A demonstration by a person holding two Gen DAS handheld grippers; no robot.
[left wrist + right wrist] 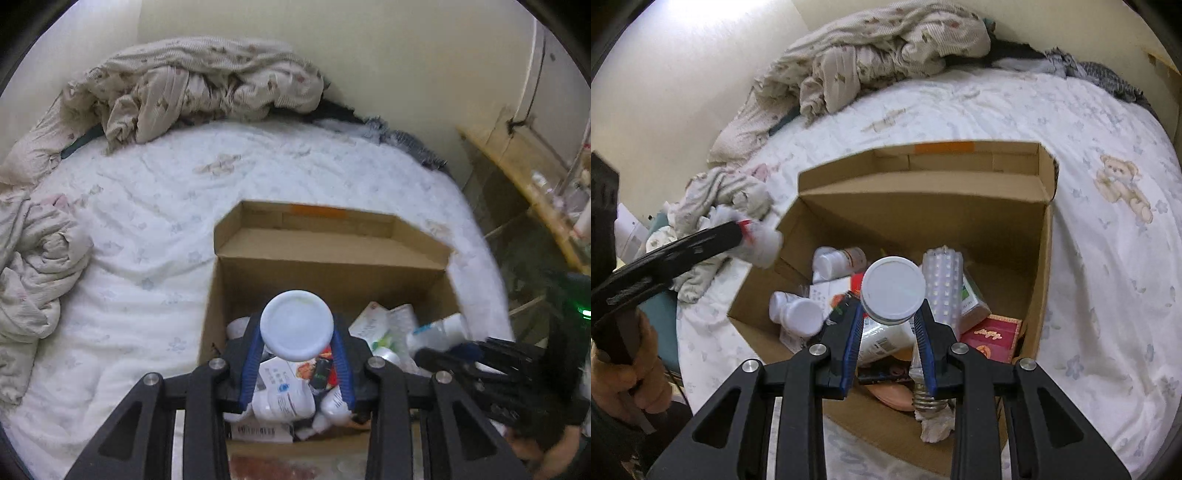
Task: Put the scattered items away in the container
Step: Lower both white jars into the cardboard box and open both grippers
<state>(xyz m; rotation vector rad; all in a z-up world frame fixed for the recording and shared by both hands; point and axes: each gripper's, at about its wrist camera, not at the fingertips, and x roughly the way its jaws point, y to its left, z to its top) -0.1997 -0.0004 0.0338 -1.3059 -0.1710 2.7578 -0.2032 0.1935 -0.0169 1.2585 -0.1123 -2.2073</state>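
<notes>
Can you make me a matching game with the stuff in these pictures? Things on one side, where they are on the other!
Things:
1. LED bulb
2. Teddy bear print
3. Red packet
4. Crumpled blanket

Places:
A. on the white sheet, right of the box
B. at the far end of the bed, by the wall
C. in the box, near its right wall
D. in the box, lying beside the right gripper's bottle

Pairs: 1-D, 2-A, 3-C, 4-B
</notes>
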